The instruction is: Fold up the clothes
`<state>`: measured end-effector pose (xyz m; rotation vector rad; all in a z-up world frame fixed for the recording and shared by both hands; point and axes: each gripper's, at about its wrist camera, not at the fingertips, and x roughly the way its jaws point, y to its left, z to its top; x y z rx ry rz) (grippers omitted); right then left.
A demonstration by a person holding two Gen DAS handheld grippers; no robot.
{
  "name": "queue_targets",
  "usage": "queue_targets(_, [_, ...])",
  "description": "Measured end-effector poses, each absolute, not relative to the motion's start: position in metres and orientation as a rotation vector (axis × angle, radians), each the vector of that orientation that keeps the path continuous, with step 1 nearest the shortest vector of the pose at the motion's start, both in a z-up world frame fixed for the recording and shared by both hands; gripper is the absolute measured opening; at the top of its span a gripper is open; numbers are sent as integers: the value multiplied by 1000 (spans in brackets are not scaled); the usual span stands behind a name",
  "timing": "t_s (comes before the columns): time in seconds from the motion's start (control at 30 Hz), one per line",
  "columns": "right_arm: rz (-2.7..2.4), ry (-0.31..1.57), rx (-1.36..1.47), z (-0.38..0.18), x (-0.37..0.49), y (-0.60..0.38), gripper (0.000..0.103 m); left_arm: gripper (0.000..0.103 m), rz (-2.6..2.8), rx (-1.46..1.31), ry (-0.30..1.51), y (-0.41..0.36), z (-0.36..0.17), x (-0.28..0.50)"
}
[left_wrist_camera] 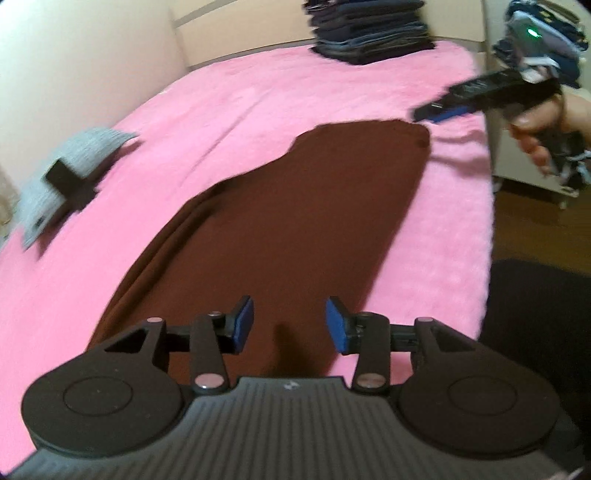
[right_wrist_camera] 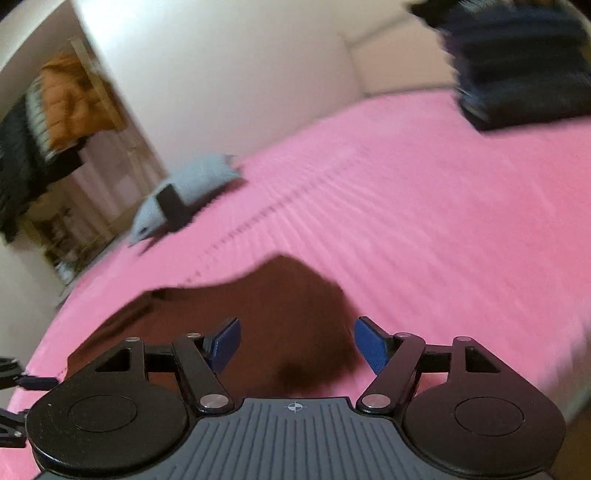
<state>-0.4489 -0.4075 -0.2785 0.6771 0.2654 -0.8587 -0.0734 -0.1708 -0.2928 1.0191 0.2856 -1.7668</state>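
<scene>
Brown garment (left_wrist_camera: 295,221) flat (edge near bed's side), pink blanket (left_wrist_camera: 229,96) bare beyond

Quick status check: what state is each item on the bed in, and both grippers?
Brown garment: lying flat on the pink blanket, folded lengthwise, not gripped.
Dark clothes stack: folded, piled at the far end.
Grey device: lying on the blanket, apart from the garment.
Left gripper: open, empty.
Right gripper: open, empty.
</scene>
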Motion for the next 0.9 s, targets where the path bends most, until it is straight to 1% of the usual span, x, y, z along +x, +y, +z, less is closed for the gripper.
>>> queue_targets(0.03, [-828, 282, 635, -273, -442, -418, 71, 41, -1774, 1019, 300, -179, -299, -79])
queue_targets(0.13, [-712, 409, 522, -276, -417, -463, 70, 40, -1758, 1029, 381, -203, -321, -81])
queue_targets(0.17, [-675, 456, 494, -281, -405, -479, 68, 41, -1760, 1030, 434, -210, -331, -79])
queue_targets(0.2, [-652, 496, 477, -284, -398, -490, 55, 41, -1763, 1018, 471, -215, -336, -76])
queue_targets(0.23, [-629, 536, 461, -288, -392, -501, 48, 41, -1766, 990, 492, -217, -337, -74])
queue_targets(0.3, [-591, 601, 440, -297, -378, -523, 46, 42, -1766, 951, 522, -218, -337, -69])
queue_targets(0.33, [-578, 627, 440, -301, -377, -526, 37, 42, -1761, 935, 526, -217, -335, -67])
queue_targets(0.4, [-560, 668, 426, -302, -375, -529, 9, 41, -1748, 913, 519, -212, -330, -65])
queue_targets(0.43, [-556, 681, 409, -299, -372, -529, 9, 41, -1741, 902, 505, -208, -326, -63])
queue_targets(0.5, [-566, 650, 343, -290, -358, -538, 8, 41, -1733, 867, 503, -203, -322, -59])
queue_targets(0.6, [-590, 599, 345, -292, -354, -552, 9, 41, -1714, 837, 528, -202, -323, -53])
queue_targets(0.7, [-598, 644, 410, -314, -351, -562, 9, 40, -1696, 849, 540, -202, -325, -53])
queue_targets(0.8, [-612, 613, 391, -309, -360, -551, 9, 41, -1695, 845, 529, -195, -320, -53])
queue_targets(0.9, [-613, 599, 311, -294, -363, -536, 7, 41, -1672, 823, 541, -190, -319, -47])
